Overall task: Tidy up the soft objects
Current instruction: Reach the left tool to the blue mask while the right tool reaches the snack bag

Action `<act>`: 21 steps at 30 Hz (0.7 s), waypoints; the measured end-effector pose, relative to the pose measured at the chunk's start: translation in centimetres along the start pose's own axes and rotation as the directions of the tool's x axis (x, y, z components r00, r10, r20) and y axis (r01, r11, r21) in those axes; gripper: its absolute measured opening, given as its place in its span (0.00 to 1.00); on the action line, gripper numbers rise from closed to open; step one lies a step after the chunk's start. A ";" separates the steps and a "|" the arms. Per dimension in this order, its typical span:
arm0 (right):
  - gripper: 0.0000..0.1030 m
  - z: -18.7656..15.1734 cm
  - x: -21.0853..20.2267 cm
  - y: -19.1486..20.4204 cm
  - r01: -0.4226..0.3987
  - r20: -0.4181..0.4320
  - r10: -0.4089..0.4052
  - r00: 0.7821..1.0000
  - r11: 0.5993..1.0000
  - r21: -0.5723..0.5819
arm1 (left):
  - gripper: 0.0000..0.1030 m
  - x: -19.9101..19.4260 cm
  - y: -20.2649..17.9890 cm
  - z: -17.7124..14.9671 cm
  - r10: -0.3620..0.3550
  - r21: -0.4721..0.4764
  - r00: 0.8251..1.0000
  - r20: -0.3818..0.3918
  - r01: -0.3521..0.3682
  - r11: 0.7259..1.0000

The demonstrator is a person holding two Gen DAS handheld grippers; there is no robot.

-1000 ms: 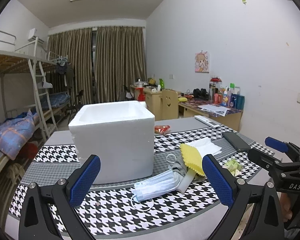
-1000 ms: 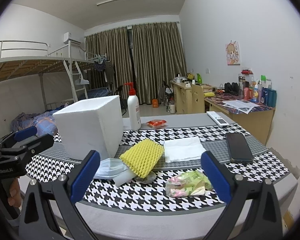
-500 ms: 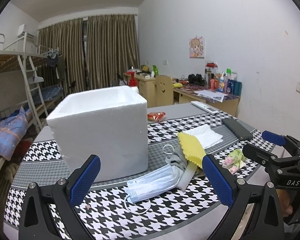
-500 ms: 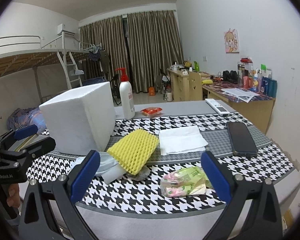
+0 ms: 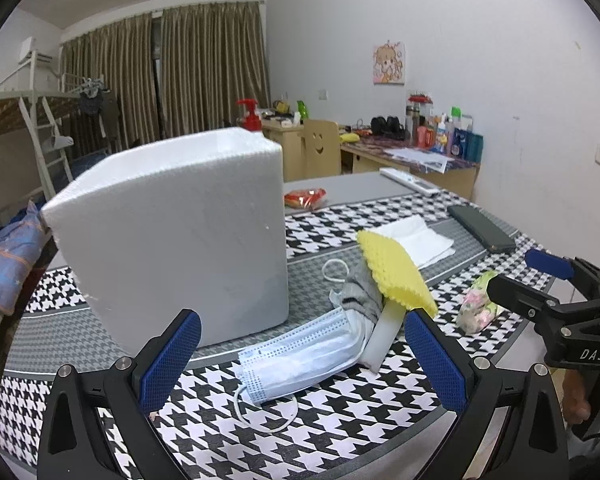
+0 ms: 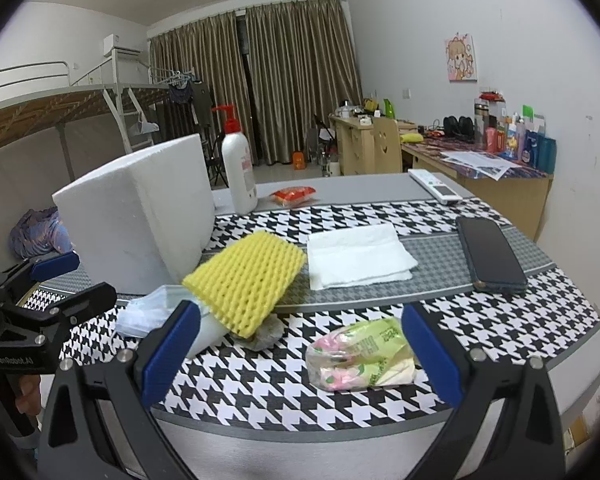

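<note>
A white foam box (image 5: 172, 236) (image 6: 140, 216) stands on the houndstooth table. Beside it lies a pile: a blue face mask (image 5: 304, 356) (image 6: 144, 312), a grey sock (image 5: 360, 296), and a yellow foam net (image 5: 396, 276) (image 6: 248, 276) over a white piece. A folded white cloth (image 6: 356, 256) (image 5: 416, 240) lies further back. A tissue pack (image 6: 364, 356) (image 5: 478, 304) sits near the front edge. My left gripper (image 5: 300, 364) is open just in front of the mask. My right gripper (image 6: 300, 356) is open with the tissue pack between its fingers, not touching.
A dark phone (image 6: 490, 256) lies at the right, a remote (image 6: 434, 186) and a red snack packet (image 6: 294, 196) at the back. A pump bottle (image 6: 238, 172) stands behind the box. Bunk beds are at the left, cluttered desks at the right wall.
Both grippers have moved forward and lower toward the table. The mask pile and the tissue pack now appear closer. Nothing has been picked up.
</note>
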State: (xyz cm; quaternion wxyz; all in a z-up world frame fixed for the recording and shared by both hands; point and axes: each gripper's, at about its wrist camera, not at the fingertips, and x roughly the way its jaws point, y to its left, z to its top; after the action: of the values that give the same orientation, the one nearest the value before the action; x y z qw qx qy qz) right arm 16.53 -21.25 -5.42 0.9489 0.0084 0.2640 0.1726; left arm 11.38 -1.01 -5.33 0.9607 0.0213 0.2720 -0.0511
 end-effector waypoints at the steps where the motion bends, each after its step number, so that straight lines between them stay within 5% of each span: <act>1: 0.99 -0.1 0.1 -0.1 0.003 -0.005 -0.003 1.000 1.000 0.002 | 0.99 0.3 0.0 0.0 0.000 0.005 1.000 -0.007 0.000 1.000; 13: 0.99 -0.7 1.4 -0.9 0.018 -0.051 -0.017 0.999 1.000 0.018 | 0.98 4.0 0.7 -0.4 -0.019 0.004 0.994 -0.110 0.019 1.000; 21: 0.99 -0.6 1.9 -1.7 0.027 -0.065 -0.025 0.998 0.999 0.030 | 0.85 5.4 0.1 -0.7 -0.047 -0.037 0.986 -0.161 0.042 0.998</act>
State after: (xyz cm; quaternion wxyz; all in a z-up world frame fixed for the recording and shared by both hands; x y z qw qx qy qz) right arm 18.26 -22.27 -7.09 0.9418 0.0141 0.2971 0.1565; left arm 15.58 -1.29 -8.74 0.9343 0.0030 0.3503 -0.0660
